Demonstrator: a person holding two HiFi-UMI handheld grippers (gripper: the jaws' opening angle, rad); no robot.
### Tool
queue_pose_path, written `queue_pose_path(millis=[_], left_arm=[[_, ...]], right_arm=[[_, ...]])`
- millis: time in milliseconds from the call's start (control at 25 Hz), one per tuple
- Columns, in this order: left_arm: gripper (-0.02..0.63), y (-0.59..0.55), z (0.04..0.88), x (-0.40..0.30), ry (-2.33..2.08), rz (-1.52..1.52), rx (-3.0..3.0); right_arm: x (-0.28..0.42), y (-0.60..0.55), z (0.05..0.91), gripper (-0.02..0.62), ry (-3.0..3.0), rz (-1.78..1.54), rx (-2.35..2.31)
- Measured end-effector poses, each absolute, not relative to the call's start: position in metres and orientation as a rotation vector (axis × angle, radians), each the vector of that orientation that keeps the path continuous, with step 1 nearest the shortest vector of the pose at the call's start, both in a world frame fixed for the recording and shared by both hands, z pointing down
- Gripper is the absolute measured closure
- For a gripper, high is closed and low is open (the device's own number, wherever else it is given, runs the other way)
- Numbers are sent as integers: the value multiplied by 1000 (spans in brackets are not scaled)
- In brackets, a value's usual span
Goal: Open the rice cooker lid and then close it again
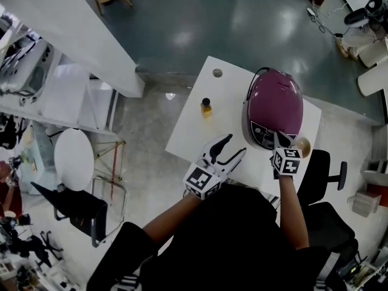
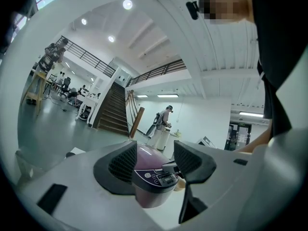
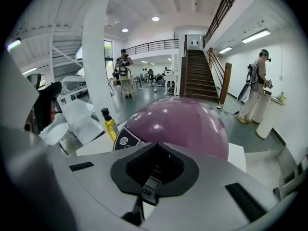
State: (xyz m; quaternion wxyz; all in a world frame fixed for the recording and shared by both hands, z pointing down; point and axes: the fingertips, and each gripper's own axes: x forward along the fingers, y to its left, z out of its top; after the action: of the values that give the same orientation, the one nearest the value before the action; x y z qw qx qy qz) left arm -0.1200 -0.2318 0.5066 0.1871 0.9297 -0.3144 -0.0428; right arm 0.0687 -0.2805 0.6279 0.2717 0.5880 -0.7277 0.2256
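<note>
Head view: the rice cooker (image 1: 274,108) stands lid-shut on the desk (image 1: 188,138), whose edge runs close on the cooker's right. My right claw (image 1: 279,139) is at its front panel; pressing the latch comes next, I judge.

Left gripper view: left claw (image 2: 156,160) released, empty, facing the cooker.

Right gripper view: claw clenched on nothing, with open room above the dome.

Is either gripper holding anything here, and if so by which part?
Nothing is held. The left gripper is open beside the rice cooker; the right gripper is shut and empty at the cooker's front.
</note>
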Motion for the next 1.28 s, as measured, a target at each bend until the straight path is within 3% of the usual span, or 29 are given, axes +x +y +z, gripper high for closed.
queue_pose_path(millis=[1280], left_arm=[[387,-195,532,-130,-845,-168,2544]], right_arm=[[70,-279,631,595,-1955,531,1644]])
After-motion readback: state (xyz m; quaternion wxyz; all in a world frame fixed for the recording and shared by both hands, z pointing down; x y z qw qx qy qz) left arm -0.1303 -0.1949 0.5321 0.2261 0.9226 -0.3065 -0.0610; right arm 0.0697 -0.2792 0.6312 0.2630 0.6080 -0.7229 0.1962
